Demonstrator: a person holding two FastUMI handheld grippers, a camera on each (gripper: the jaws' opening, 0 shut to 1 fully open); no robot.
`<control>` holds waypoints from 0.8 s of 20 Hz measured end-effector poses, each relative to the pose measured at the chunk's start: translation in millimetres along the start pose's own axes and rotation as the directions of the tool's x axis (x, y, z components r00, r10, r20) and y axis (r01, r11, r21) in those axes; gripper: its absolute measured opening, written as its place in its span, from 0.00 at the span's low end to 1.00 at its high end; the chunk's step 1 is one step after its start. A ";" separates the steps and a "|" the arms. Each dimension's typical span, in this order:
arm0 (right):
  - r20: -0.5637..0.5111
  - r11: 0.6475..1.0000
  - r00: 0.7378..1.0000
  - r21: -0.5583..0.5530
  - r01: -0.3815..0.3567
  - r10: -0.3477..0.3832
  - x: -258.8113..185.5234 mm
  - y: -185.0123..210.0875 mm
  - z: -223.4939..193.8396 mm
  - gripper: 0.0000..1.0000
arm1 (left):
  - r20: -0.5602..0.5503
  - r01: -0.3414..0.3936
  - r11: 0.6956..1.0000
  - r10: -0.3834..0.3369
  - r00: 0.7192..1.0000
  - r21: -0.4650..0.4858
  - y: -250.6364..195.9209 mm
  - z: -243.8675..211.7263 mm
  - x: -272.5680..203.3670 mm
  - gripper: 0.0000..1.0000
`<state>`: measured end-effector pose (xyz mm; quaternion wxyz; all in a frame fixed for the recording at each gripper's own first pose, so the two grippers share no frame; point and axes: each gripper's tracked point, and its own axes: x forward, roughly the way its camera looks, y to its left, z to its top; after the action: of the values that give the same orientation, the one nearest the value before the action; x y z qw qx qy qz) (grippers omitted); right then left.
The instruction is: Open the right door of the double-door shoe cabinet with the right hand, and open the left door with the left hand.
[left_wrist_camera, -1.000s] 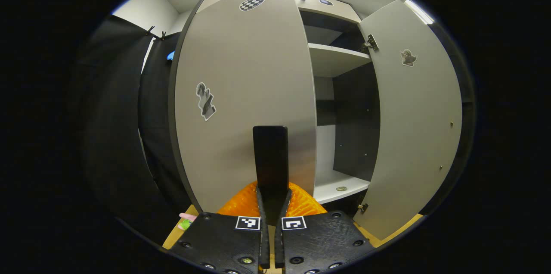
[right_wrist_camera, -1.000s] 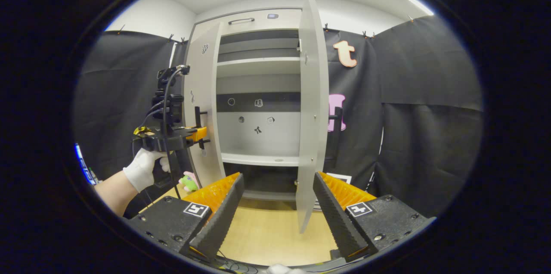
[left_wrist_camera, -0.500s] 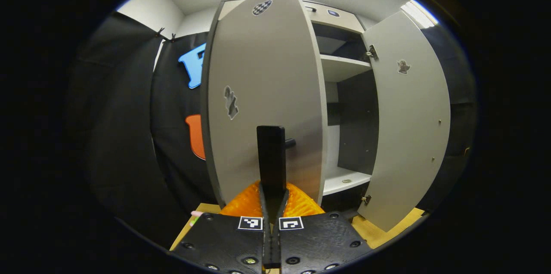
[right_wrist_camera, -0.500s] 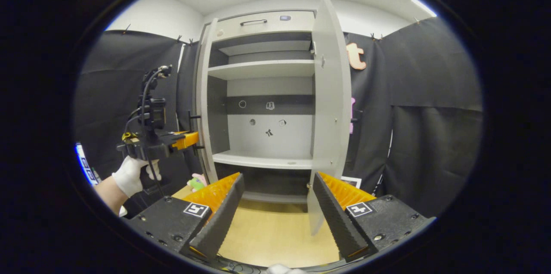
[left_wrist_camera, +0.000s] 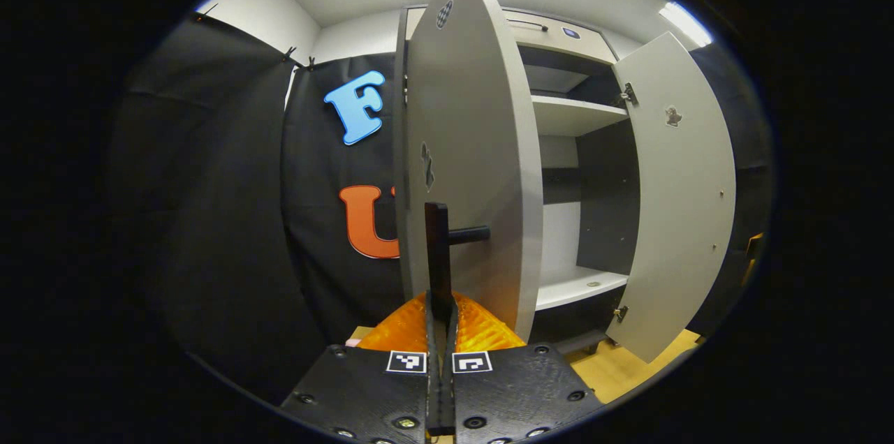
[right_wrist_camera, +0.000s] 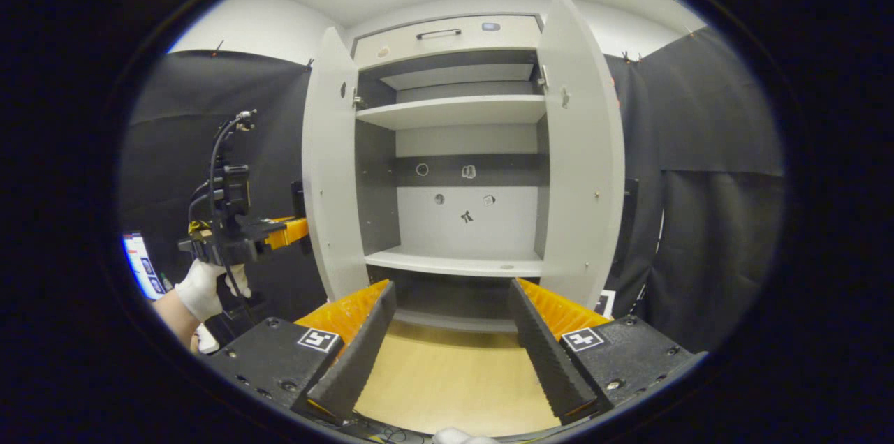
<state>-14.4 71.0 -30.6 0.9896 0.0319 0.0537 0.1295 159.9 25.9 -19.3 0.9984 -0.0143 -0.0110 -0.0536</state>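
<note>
Left gripper pinching handle of left door, door swung wide from cabinet. Right gripper spread, holding nothing, well back from right door, which stands open. Risks: overpull strains left hinges; handle slips from fingers; door edge hits booth wall behind; sudden release lets door swing back.
</note>
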 end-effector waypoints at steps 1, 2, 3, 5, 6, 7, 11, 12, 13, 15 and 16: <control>0.000 1.000 1.000 -0.003 -0.007 0.007 1.4 3.8 0.6 0.98 | 0.001 -0.005 1.000 0.005 1.000 -0.001 9.3 0.1 -2.1 0.00; 0.001 1.000 1.000 -0.007 -0.010 0.010 3.2 7.2 1.5 0.98 | 0.006 -0.007 1.000 0.007 1.000 -0.003 16.9 0.7 -4.8 0.00; 0.000 1.000 1.000 -0.009 -0.015 0.015 4.3 10.3 0.6 0.98 | 0.012 -0.013 1.000 0.013 1.000 0.002 25.2 2.2 -5.5 0.00; 0.001 1.000 1.000 -0.012 -0.019 0.019 6.4 15.3 1.5 0.98 | 0.002 -0.042 0.999 0.042 0.999 0.008 45.7 -2.3 -5.5 0.00; 0.000 1.000 1.000 -0.014 -0.019 0.019 6.3 16.9 0.9 0.98 | 0.003 -0.048 0.999 0.048 0.999 0.007 57.7 -2.2 -4.8 0.00; 0.000 1.000 1.000 -0.013 -0.018 0.018 6.4 18.4 1.0 0.98 | 0.002 -0.030 0.999 0.030 1.000 -0.027 65.3 -3.1 -3.4 0.08; -0.013 1.000 1.000 -0.019 -0.009 0.009 8.4 21.5 -2.0 1.00 | 0.009 0.017 1.000 -0.017 1.000 0.000 66.5 -3.9 -2.8 0.00; -0.016 1.000 1.000 -0.018 -0.005 0.005 8.3 22.0 -1.4 0.98 | 0.019 0.014 1.000 -0.014 1.000 0.017 66.9 -3.9 -1.4 0.00; -0.017 1.000 1.000 -0.017 -0.002 0.001 8.9 23.8 -1.6 1.00 | 0.020 0.016 1.000 -0.016 1.000 0.019 67.0 -3.9 -1.6 0.00; -0.016 1.000 1.000 -0.022 0.007 -0.007 9.8 25.4 -0.5 0.98 | 0.023 0.019 1.000 -0.019 1.000 0.014 65.9 -2.9 -0.4 0.00; -0.013 1.000 1.000 -0.022 0.009 -0.009 9.2 26.7 0.0 0.98 | 0.024 0.014 1.000 -0.015 1.000 0.015 66.7 -2.8 -0.1 0.00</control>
<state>-12.3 99.2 -29.4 0.9901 0.0199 0.0589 0.1260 167.0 92.1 -23.9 0.9979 -0.0074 -0.0235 -0.0605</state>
